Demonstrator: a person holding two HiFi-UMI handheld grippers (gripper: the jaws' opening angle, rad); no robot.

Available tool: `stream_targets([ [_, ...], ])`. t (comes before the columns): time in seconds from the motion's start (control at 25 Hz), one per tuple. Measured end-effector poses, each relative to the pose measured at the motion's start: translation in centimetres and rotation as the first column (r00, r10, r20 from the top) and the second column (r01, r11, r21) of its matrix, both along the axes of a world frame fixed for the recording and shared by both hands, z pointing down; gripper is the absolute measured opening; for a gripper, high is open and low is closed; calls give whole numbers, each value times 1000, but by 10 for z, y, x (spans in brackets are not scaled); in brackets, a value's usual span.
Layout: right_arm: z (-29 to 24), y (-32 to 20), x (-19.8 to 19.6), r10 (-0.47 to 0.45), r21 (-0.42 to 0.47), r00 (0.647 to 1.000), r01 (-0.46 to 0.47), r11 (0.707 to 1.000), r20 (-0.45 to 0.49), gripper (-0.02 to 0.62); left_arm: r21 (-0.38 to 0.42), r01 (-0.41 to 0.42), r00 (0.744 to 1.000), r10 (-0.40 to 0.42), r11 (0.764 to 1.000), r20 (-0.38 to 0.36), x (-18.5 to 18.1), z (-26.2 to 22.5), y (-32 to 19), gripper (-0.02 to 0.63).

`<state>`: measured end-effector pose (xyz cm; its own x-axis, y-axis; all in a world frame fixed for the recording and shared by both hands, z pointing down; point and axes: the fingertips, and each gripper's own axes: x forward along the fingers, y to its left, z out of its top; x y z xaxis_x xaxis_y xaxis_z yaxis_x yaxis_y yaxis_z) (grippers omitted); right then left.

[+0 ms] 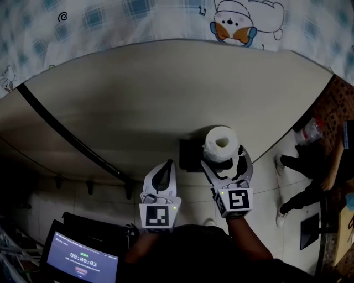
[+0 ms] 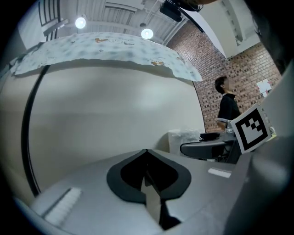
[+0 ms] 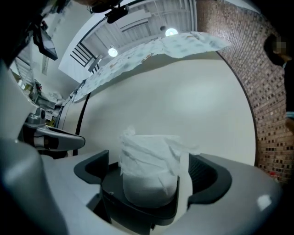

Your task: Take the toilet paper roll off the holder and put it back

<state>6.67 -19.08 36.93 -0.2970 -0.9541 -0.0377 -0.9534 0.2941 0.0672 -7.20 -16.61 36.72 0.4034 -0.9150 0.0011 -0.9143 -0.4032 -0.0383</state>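
A white toilet paper roll point(image 1: 221, 145) stands upright on a black holder point(image 1: 189, 155) fixed to the pale wall. My right gripper point(image 1: 224, 158) is open, level, with one jaw on each side of the roll. In the right gripper view the roll point(image 3: 149, 165) rests on the holder point(image 3: 138, 209), and a small gap shows between it and each pad. A loose strip of paper hangs down its right side. My left gripper point(image 1: 167, 166) is shut on nothing, to the left of the holder and short of the wall. Its closed tips point(image 2: 147, 153) point at bare wall.
A black cable point(image 1: 66, 132) runs slantwise across the wall. A patterned cloth point(image 1: 166, 16) hangs along the wall's top. A lit screen point(image 1: 83, 260) sits at the lower left. A person point(image 1: 298, 182) stands to the right, before a brick wall point(image 2: 239, 69).
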Motion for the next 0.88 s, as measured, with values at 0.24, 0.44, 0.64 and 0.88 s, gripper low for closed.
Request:
stream_targets([
  [0.24, -5, -22, -2, -26, -9, 1000, 26, 1000, 6, 528, -4, 10, 1000, -10, 1000, 2, -1, 1, -13, 18],
  [0.44, -10, -25, -4, -55, 9, 998, 55, 998, 10, 449, -13, 11, 1000, -10, 1000, 10, 0, 4, -19, 18],
  [0.64, -11, -26, -5, -66, 13, 998, 66, 998, 9, 442, -26, 24, 1000, -24, 999, 4, -5, 6, -23, 18],
  [0.88, -25, -20, -9, -93, 62, 995, 91, 994, 29, 437, -48, 23, 1000, -22, 999, 8, -7, 14, -23, 18],
])
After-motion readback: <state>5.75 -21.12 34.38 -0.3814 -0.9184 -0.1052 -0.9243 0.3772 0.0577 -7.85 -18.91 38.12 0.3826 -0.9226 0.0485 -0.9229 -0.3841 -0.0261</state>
